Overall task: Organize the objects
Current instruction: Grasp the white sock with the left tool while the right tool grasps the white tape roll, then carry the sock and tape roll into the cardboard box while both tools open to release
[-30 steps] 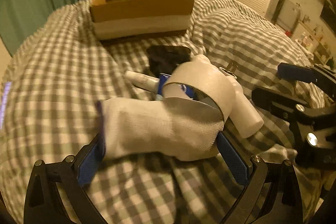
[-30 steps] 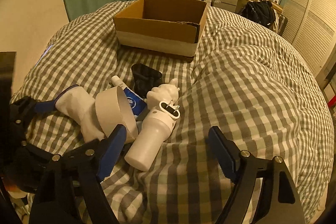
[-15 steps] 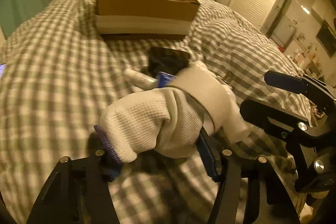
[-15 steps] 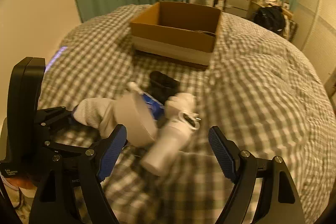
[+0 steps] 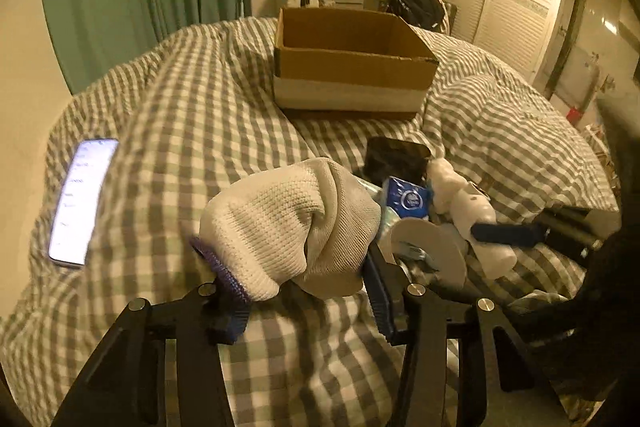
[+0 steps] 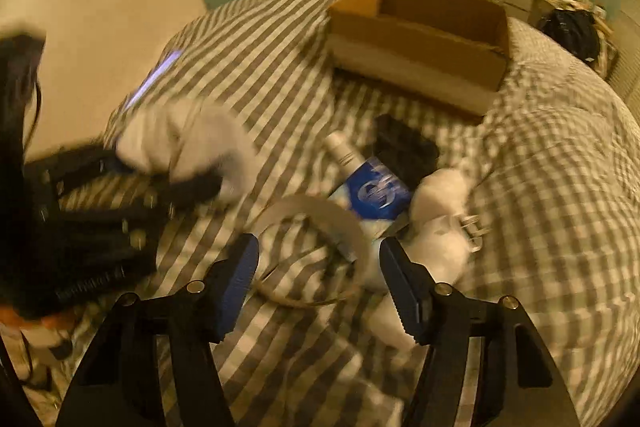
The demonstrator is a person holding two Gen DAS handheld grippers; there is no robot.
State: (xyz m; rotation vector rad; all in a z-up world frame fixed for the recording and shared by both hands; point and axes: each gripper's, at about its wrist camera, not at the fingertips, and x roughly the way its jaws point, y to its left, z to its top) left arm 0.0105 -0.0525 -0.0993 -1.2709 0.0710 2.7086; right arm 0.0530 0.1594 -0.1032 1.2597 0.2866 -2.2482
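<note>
My left gripper [image 5: 304, 291] has its jaws clamped on a white knit glove [image 5: 292, 223], held clear above the checked bed cover [image 5: 172, 115]. My right gripper [image 6: 320, 287] has its jaws parted, straddling a roll of tape [image 6: 316, 223] lying on the cover, not pinching it. At one o'clock from the tape lie a blue-labelled tube [image 6: 368, 183], a white bottle [image 6: 440, 239] and a black object [image 6: 404, 147]. The cardboard box [image 5: 348, 67] sits at twelve o'clock, well apart. A lit phone [image 5: 80, 199] lies at nine o'clock.

Knitted cloth glove [image 5: 288, 223], matt cardboard box [image 5: 352, 67]
</note>
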